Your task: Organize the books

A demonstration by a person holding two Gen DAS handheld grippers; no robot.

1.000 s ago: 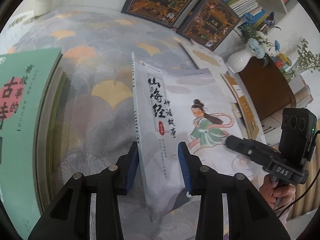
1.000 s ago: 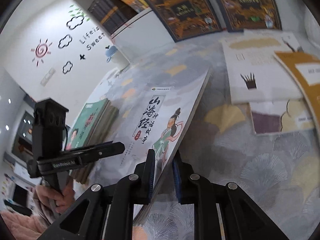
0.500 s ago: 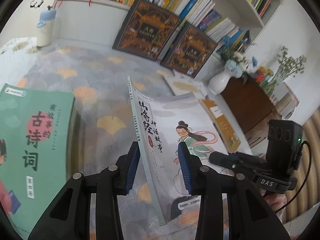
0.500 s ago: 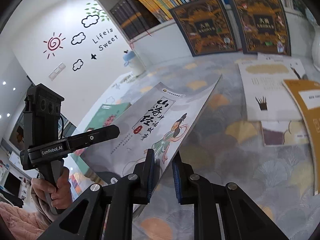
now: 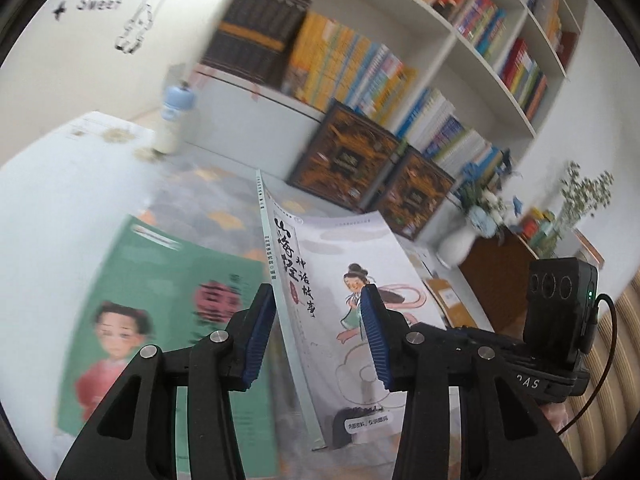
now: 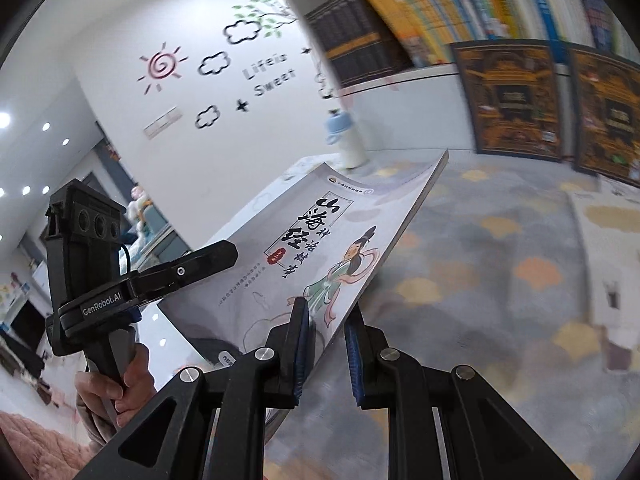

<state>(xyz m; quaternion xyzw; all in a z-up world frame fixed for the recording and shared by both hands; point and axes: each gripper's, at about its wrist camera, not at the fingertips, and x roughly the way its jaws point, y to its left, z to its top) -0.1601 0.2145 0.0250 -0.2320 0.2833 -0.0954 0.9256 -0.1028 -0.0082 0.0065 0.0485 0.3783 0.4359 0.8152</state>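
Lifted higher, the white book (image 6: 320,256) stays pinched in right jaws; left jaws are opening, seemingly loose around it.

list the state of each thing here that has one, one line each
white storybook: closed, lifted off the rug, tilted
left gripper: jaws opening, straddling the storybook's spine edge
right gripper: shut on the storybook's lower edge
green book: closed, lying flat, cover up
two dark ornate books: upright, leaning against the shelf
white vase: upright, holding flowers
blue-capped bottle: upright, cap on
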